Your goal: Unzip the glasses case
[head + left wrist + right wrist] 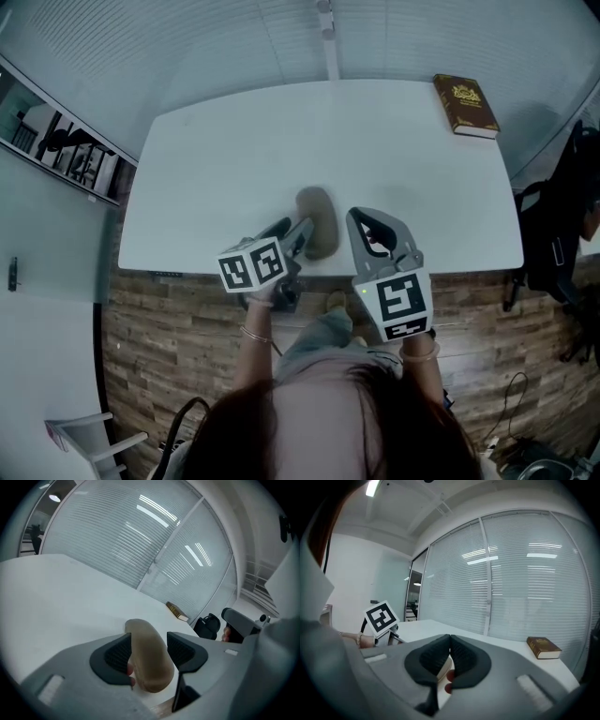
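Observation:
A tan, oval glasses case (319, 208) lies near the front edge of the white table (234, 159). My left gripper (296, 231) reaches the case's near end from the left. In the left gripper view the case (147, 660) sits between the two dark pads (116, 656). The jaws stand open around it, with a slim gap on the right side. My right gripper (357, 216) hovers just right of the case with its jaws shut. In the right gripper view the gripper (450, 640) has its pads meeting at the tips with nothing held between them. No zipper shows in any view.
A brown book (466, 103) lies at the table's far right corner, also in the right gripper view (543, 647). A black bag (562, 234) stands on the floor right of the table. Window blinds run behind the table. The table's front edge lies right under both grippers.

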The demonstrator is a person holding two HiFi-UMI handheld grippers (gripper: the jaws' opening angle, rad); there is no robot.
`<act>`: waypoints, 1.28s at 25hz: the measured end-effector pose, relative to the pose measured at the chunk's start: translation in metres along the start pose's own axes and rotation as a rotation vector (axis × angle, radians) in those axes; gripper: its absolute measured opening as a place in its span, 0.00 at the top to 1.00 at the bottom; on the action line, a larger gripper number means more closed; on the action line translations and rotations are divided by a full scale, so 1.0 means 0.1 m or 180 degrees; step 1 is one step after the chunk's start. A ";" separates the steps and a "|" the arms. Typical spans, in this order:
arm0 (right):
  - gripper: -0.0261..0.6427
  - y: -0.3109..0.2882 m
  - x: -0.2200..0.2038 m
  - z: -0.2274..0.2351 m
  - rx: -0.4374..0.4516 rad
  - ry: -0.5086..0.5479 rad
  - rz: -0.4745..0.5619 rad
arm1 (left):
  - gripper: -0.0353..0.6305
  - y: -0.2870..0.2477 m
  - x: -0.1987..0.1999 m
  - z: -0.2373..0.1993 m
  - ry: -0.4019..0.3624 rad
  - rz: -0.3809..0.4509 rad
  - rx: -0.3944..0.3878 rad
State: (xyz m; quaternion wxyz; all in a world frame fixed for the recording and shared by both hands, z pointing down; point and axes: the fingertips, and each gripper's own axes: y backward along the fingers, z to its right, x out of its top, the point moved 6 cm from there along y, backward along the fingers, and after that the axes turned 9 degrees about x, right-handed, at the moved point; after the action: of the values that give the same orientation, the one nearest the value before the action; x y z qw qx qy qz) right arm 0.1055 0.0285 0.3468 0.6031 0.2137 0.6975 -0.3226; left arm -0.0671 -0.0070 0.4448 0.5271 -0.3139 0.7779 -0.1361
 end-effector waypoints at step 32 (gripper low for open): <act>0.96 -0.51 -0.05 0.43 -0.0360 -0.0047 -0.0169 | 0.48 -0.81 -0.12 0.50 -0.0181 -0.0982 -0.1020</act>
State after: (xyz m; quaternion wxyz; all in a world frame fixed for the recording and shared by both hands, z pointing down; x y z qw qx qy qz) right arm 0.1016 -0.0369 0.3589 0.6106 0.1583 0.7156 -0.3001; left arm 0.0094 -0.0552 0.4768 0.4651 -0.5125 0.7173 -0.0808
